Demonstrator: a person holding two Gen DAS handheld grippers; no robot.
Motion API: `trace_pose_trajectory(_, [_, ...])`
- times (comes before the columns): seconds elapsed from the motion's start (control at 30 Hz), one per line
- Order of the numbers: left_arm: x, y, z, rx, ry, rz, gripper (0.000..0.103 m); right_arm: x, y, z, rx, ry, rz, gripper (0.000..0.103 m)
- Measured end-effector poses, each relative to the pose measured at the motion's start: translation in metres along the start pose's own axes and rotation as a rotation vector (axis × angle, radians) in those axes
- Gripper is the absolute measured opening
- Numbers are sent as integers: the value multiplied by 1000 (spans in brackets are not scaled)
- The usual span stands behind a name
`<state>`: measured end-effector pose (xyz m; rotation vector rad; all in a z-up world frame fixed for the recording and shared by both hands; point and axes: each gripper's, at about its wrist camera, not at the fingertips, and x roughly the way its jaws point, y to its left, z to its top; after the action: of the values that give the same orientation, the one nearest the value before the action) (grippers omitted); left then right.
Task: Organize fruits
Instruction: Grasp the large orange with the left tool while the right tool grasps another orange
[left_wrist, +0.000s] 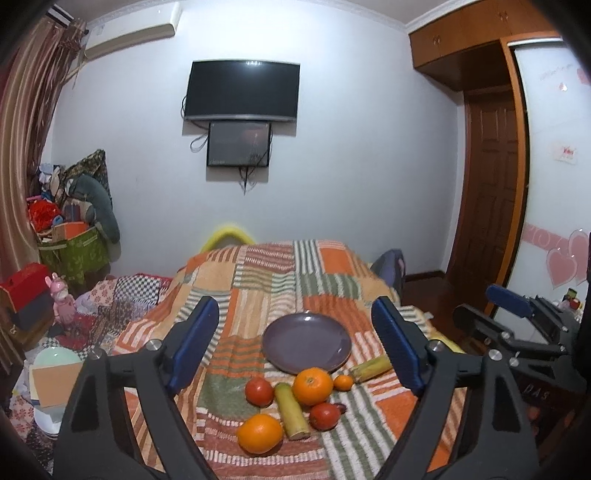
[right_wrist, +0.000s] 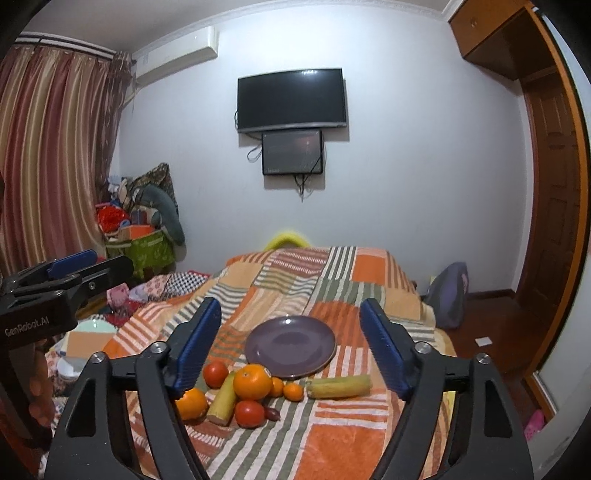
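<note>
Both grippers hover above the bed, and neither holds anything: the left gripper has its blue fingers spread wide, and the right gripper is spread just as wide. Between them on the patchwork blanket sits the purple plate, bare on top. The fruit is all bunched on the blanket at the plate's near edge. There's a large orange right against the rim, a tomato to its left, a small tangerine to its right. A pale green cane stick lies beside the large orange, with a second tomato just right of it and another orange nearest the camera. A second cane stick lies across the plate's right front, apart from the pile. From the left wrist view, the right gripper shows at the far right edge. On the wall beyond hangs a dark television.
</note>
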<state>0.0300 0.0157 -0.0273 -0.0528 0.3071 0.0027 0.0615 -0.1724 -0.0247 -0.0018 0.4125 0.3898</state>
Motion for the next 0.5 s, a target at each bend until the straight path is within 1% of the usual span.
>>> trace_pose_trajectory(0.07, [11, 5, -5, 16, 40, 11, 81, 6, -1, -4, -6, 20, 6, 66])
trace_pose_trajectory(0.13, [24, 10, -12, 31, 93, 30, 72, 16, -3, -10, -13, 56, 17, 63])
trace_pose_trajectory(0.17, [30, 13, -15, 36, 113, 33, 70, 18, -3, -13, -13, 65, 19, 62])
trace_pose_trajectory(0.33, [63, 32, -40, 44, 248, 42, 65, 46, -4, -29, -18, 166, 59, 62])
trace_pose_trajectory(0.4, [73, 39, -49, 39, 290, 35, 65, 57, -3, -36, -25, 207, 65, 58])
trace_pose_trajectory(0.5, [90, 51, -64, 22, 352, 19, 65, 74, -3, -46, -27, 268, 88, 56])
